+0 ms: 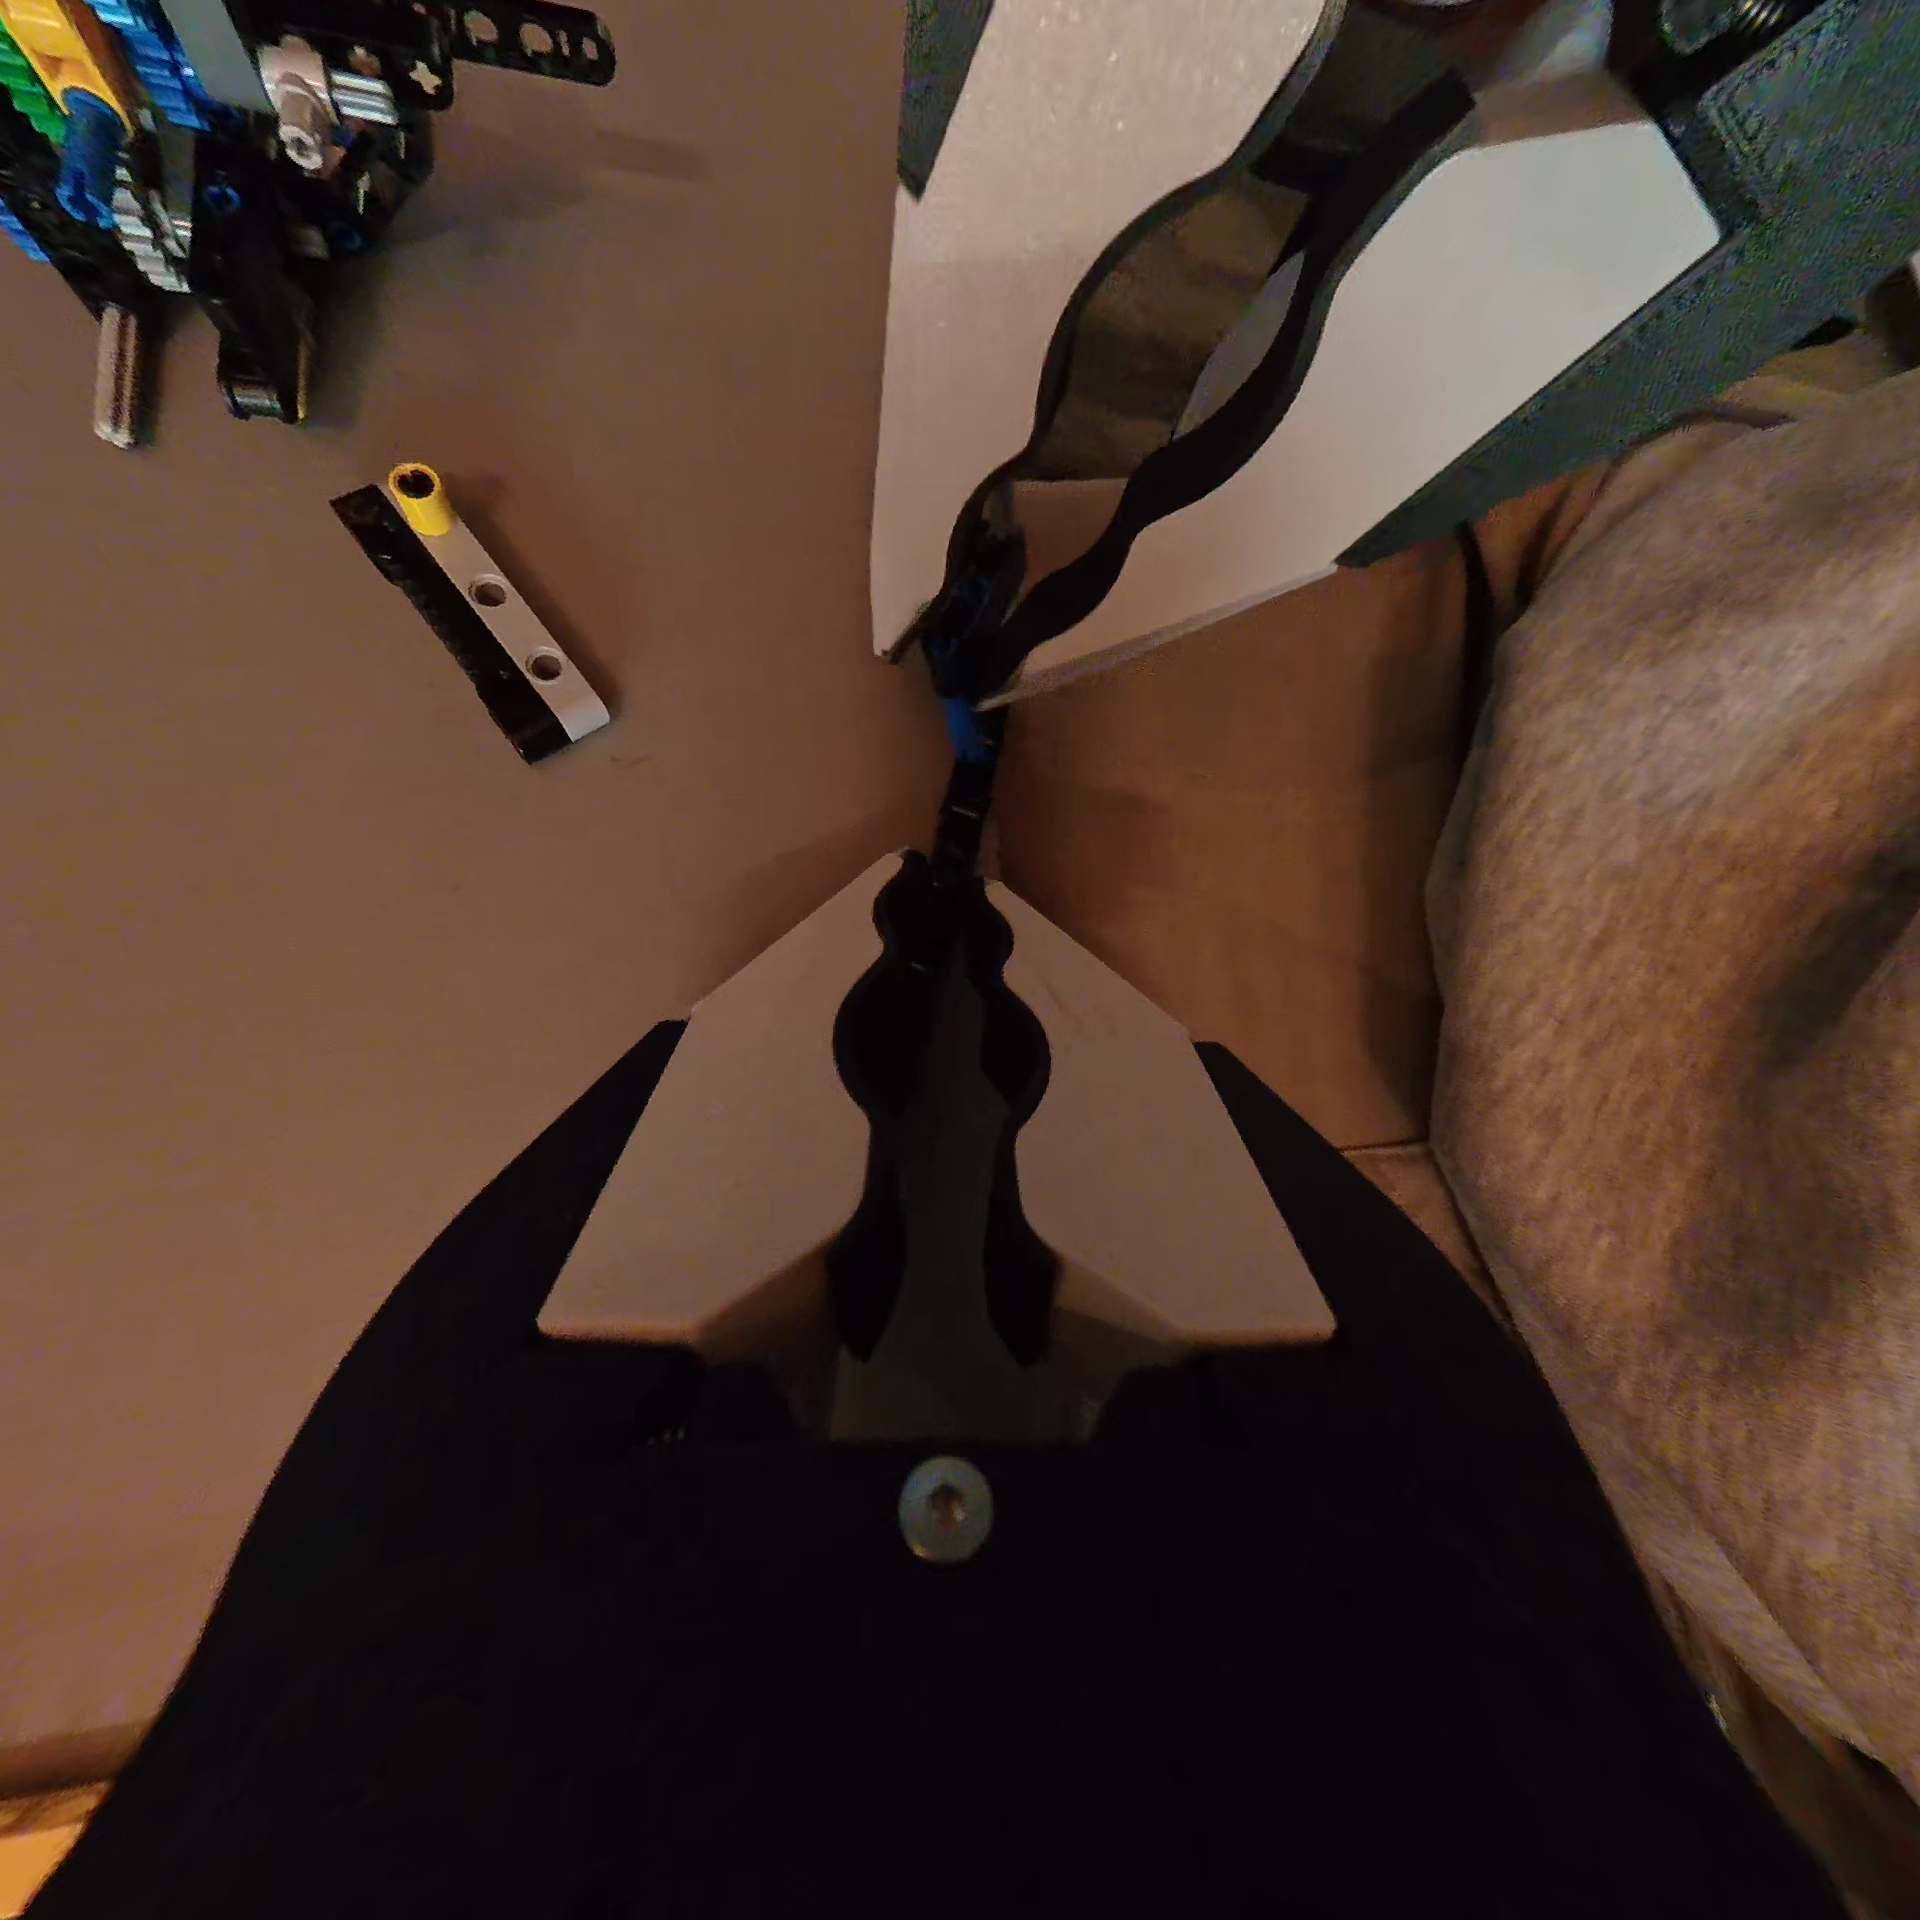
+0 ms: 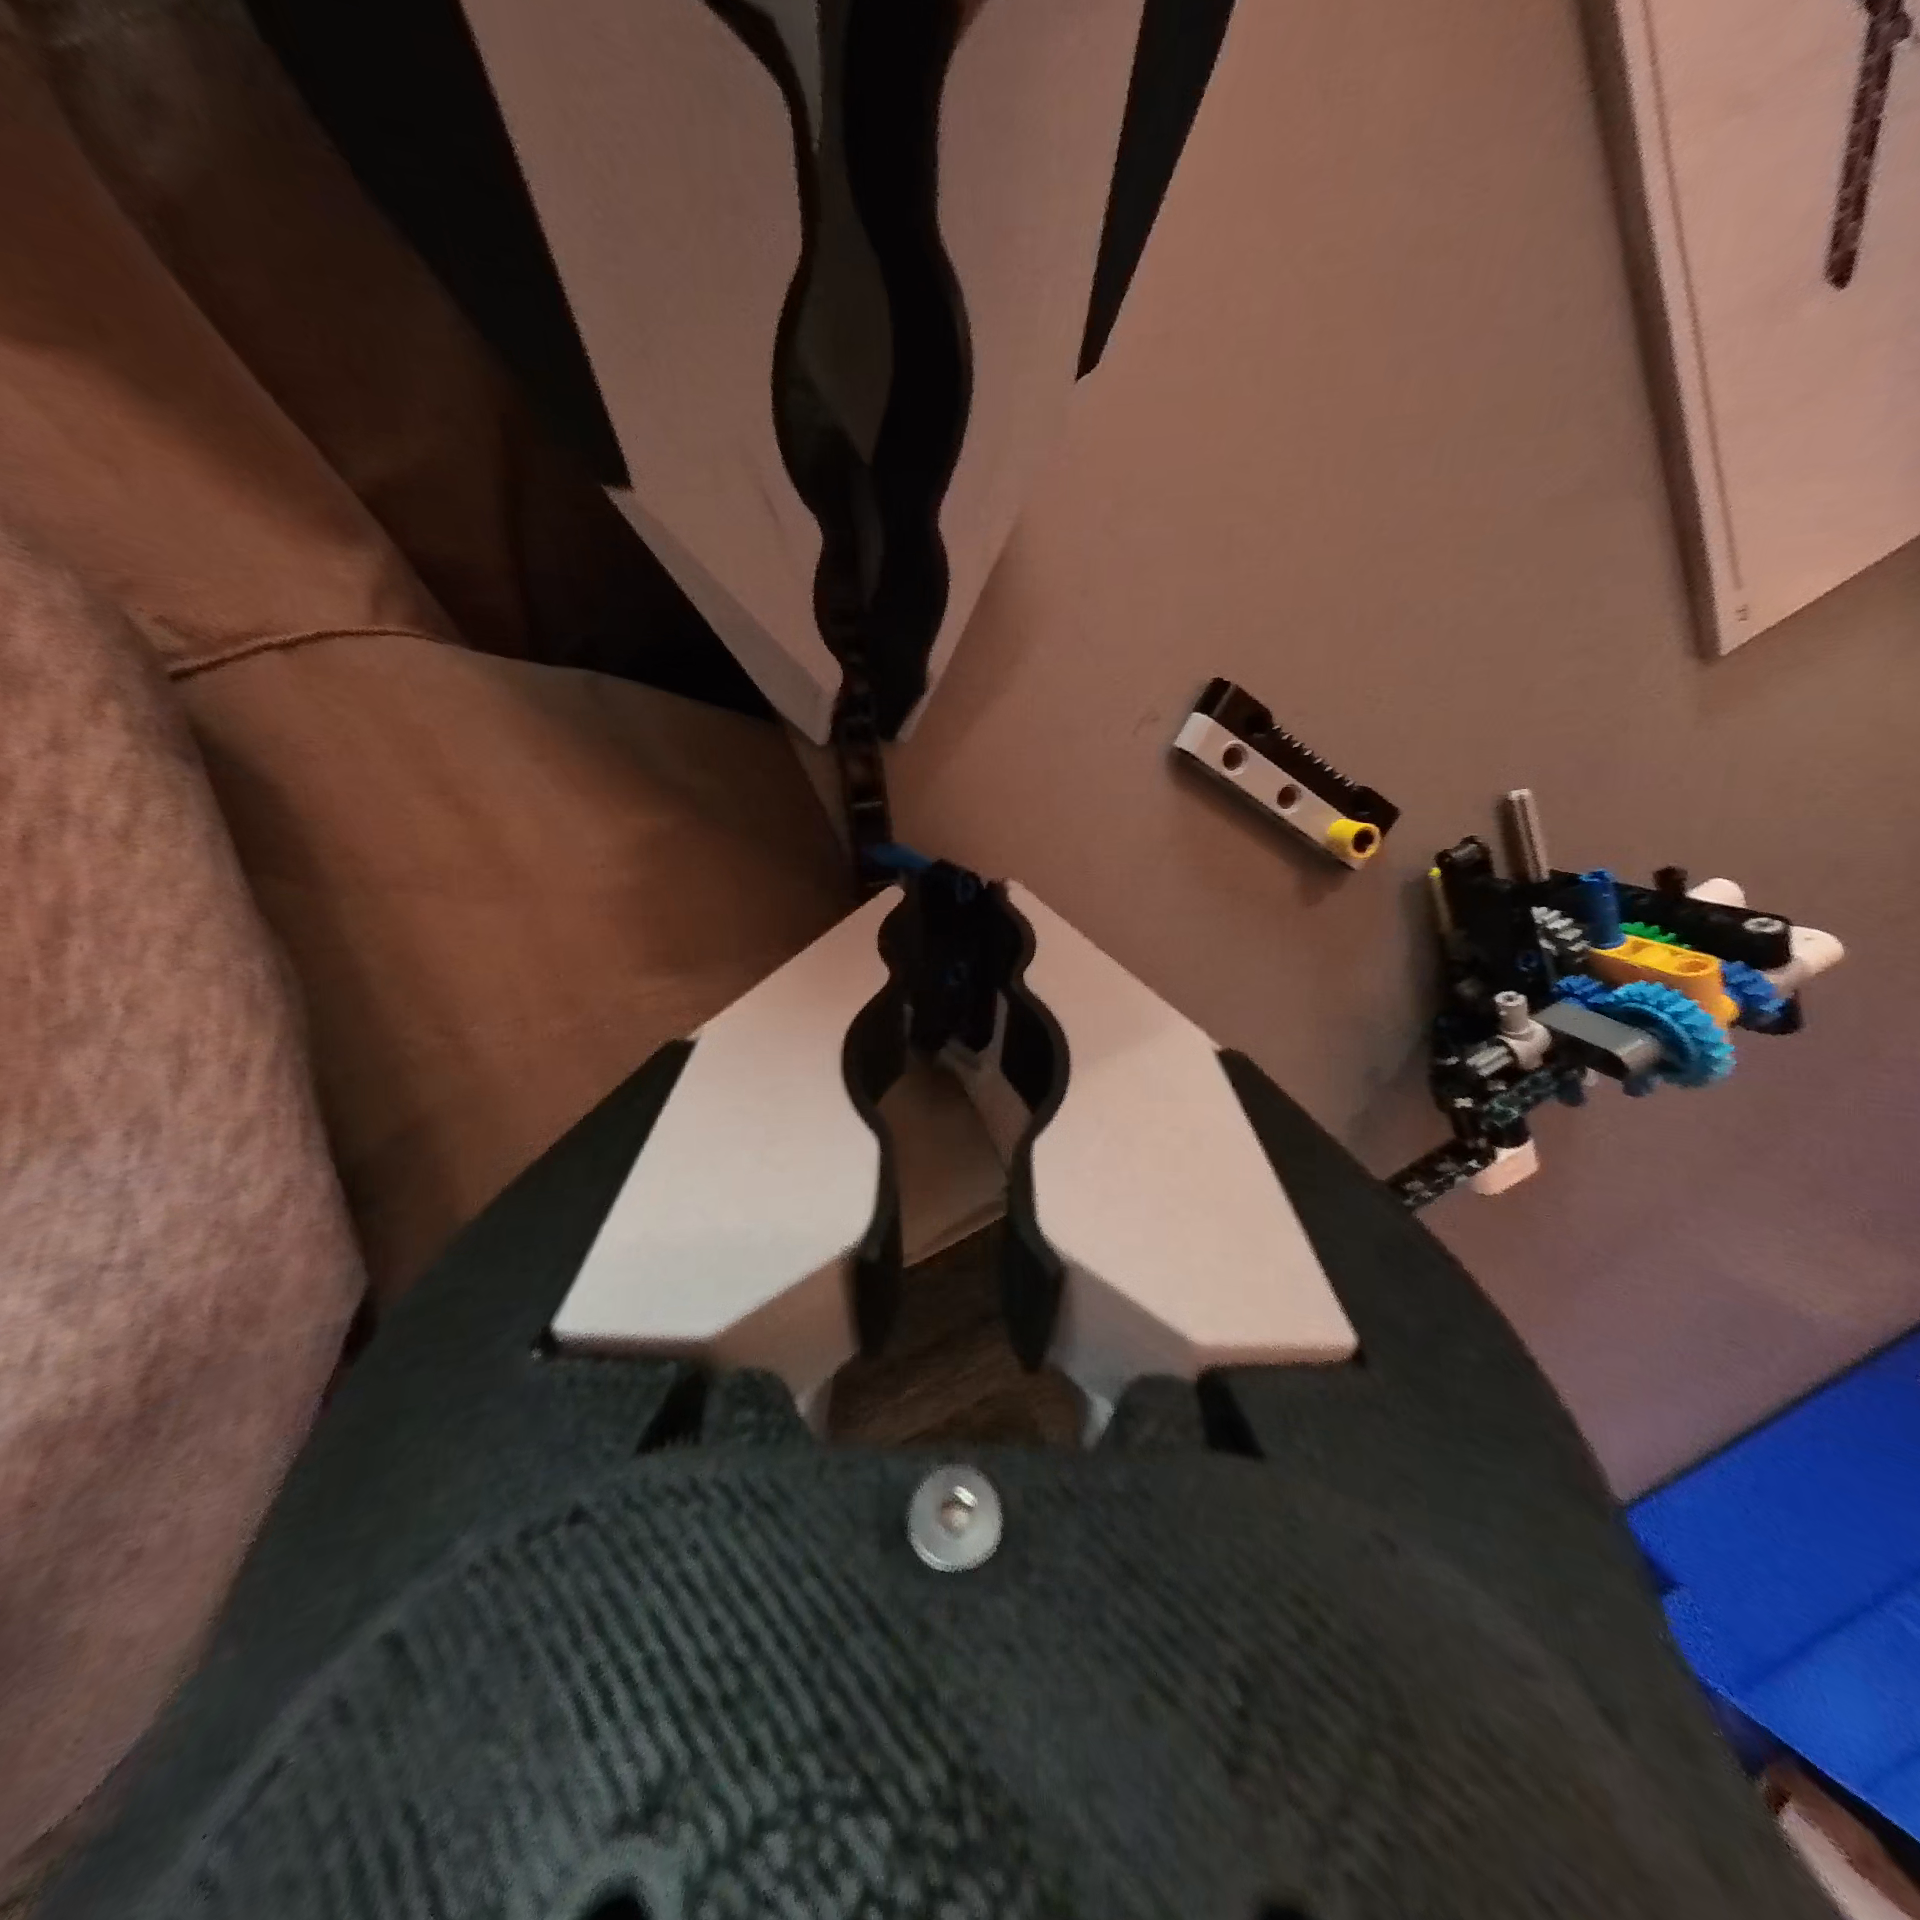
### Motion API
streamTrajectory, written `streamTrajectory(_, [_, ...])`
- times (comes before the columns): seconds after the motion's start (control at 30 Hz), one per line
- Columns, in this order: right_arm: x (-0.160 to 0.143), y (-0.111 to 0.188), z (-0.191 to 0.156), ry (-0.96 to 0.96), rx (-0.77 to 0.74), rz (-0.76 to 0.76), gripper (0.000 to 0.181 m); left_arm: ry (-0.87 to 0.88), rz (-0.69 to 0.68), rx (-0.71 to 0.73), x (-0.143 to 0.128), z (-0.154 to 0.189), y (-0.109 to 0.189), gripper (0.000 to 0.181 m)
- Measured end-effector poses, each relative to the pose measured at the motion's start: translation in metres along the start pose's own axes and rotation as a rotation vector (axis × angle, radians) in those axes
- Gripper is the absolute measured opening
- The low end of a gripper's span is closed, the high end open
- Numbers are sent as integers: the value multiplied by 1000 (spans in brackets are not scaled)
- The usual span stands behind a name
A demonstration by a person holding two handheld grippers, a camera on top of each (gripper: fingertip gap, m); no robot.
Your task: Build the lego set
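Observation:
My left gripper point(image 1: 943, 883) is shut on a thin black beam point(image 1: 961, 810) that sticks out past its tips. My right gripper point(image 2: 948, 896) is shut on a small black connector with blue pins point(image 2: 951, 956). The two grippers meet tip to tip above the table's near edge. A blue pin point(image 1: 961, 722) sits between the beam and the connector, and it also shows in the right wrist view point(image 2: 899, 854). The right gripper point(image 1: 971, 613) enters the left wrist view from the upper right. The left gripper point(image 2: 862, 717) comes down from the top of the right wrist view, with the beam point(image 2: 862, 784) in it.
A partly built model with blue gears, black beams and yellow and green parts point(image 1: 208, 156) point(image 2: 1621, 997) lies on the brown table. A white beam with a black rack and a yellow pin point(image 1: 473, 613) point(image 2: 1283, 784) lies near it. A person's clothed lap point(image 1: 1683, 935) is beside the table. A blue object point(image 2: 1787, 1558) is at the lower right. My two grippers' fingertips are within a few centimetres of each other.

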State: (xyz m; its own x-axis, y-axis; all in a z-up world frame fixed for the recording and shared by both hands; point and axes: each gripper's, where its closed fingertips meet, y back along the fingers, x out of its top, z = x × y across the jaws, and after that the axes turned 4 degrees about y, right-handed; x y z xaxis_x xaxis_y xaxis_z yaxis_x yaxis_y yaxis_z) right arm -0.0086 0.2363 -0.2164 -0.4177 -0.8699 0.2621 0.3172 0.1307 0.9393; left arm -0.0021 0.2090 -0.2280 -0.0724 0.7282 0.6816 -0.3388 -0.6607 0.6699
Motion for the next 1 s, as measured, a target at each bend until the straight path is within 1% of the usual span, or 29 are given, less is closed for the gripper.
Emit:
streamTrajectory(0.17, [1,1,9,-27,-9,28,11,16,8,3,1,-2,1,6])
streamTrajectory(0.33, [5,11,19,-19,-57,60,11,17,11,29,2,-4,0,6])
streamTrajectory(0.4, [9,16,24,-42,-62,89,12,21,43,69,7,-8,4,5])
streamTrajectory(0.43, [11,19,25,-57,-55,111,12,31,84,69,13,-8,8,7])
streamTrajectory(0.47, [14,22,25,-76,-43,138,12,50,135,48,22,-5,13,13])
streamTrajectory(0.53, [20,28,24,-118,-1,203,12,96,249,-32,39,5,25,19])
streamTrajectory(0.63, [33,40,16,-173,102,312,12,148,353,-104,54,11,35,18])
streamTrajectory(0.7, [38,46,14,-187,133,356,12,146,367,-132,55,15,35,10])
streamTrajectory(0.83, [38,53,11,-182,171,392,13,145,394,-192,58,24,37,1])
streamTrajectory(1.0, [40,61,2,-210,303,460,13,125,428,-285,60,36,43,1])
